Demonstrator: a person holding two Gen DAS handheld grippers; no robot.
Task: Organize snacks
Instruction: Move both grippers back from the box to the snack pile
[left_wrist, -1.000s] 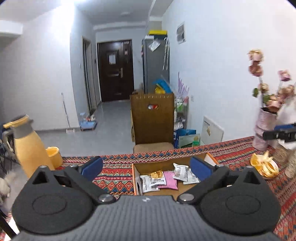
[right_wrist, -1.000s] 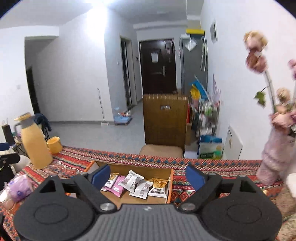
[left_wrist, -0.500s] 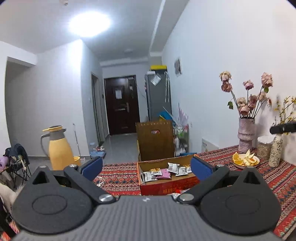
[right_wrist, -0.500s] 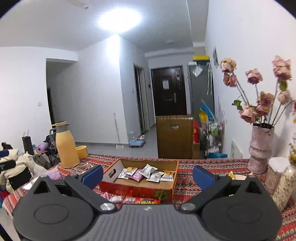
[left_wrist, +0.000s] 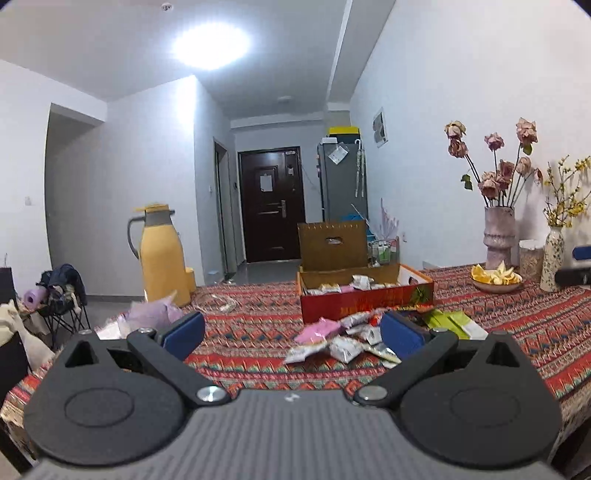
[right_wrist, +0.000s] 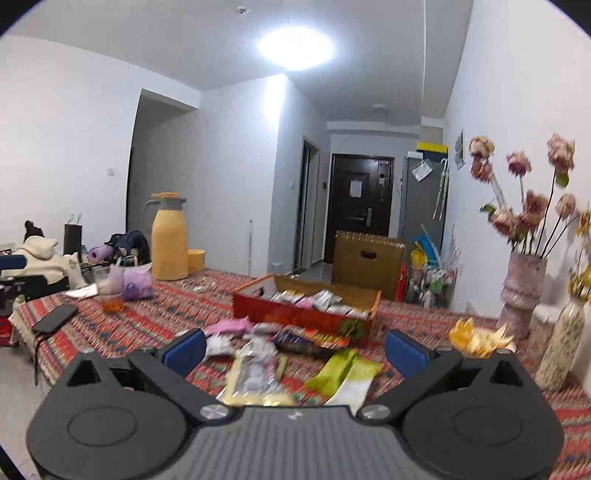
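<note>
Snack packets (left_wrist: 343, 341) loose on patterned tablecloth (left_wrist: 251, 332), lying ahead of and between the spread jaws of left gripper (left_wrist: 291, 332), untouched. Right gripper (right_wrist: 293, 349) jaws wide apart, nothing gripped, green packets (right_wrist: 345, 369) between them. Red box (left_wrist: 365, 301) with more snacks sits beyond the pile.

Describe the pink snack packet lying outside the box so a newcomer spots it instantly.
Find the red cardboard box on the patterned tablecloth. Loose packets lie in front of it. The pink packet sits at their left edge, plain pink where the neighbours are silver-white.
</note>
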